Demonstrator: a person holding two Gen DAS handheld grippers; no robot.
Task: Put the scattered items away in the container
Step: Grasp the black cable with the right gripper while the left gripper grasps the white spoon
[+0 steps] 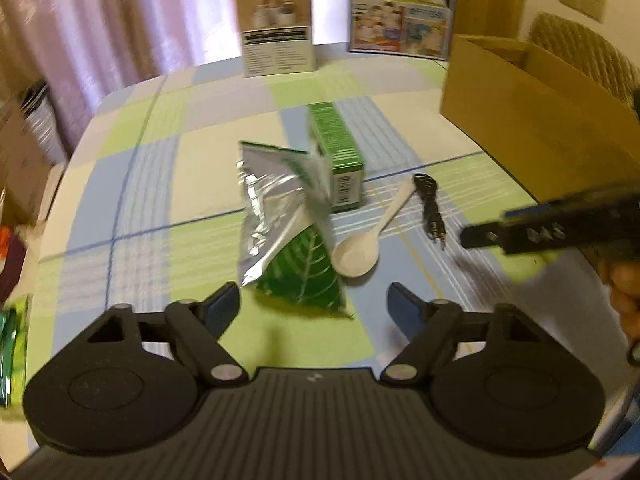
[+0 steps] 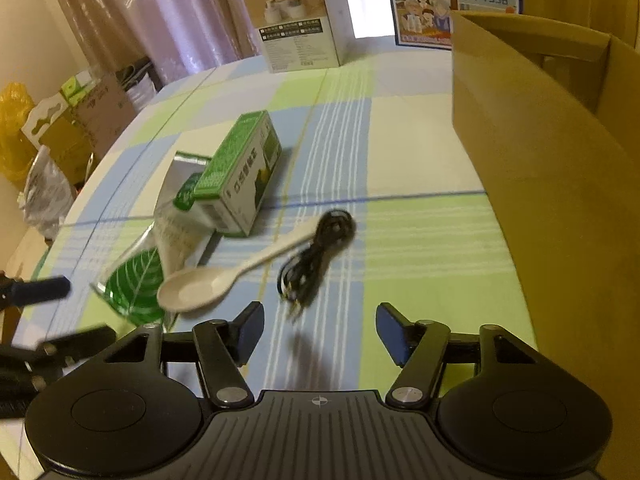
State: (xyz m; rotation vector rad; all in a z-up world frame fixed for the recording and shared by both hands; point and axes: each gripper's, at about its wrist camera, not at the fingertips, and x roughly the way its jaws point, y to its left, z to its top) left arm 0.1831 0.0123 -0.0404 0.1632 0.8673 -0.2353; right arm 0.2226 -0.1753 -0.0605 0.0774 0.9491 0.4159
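Checked tablecloth (image 2: pixel 420 240), cardboard box (image 2: pixel 540 184), pink curtains (image 2: pixel 160 12) behind.

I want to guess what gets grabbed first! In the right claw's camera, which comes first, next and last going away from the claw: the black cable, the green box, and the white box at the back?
1. Black cable: just ahead of the right claw, in the middle.
2. Green box: farther off, to the left.
3. White box: at the table's far edge.
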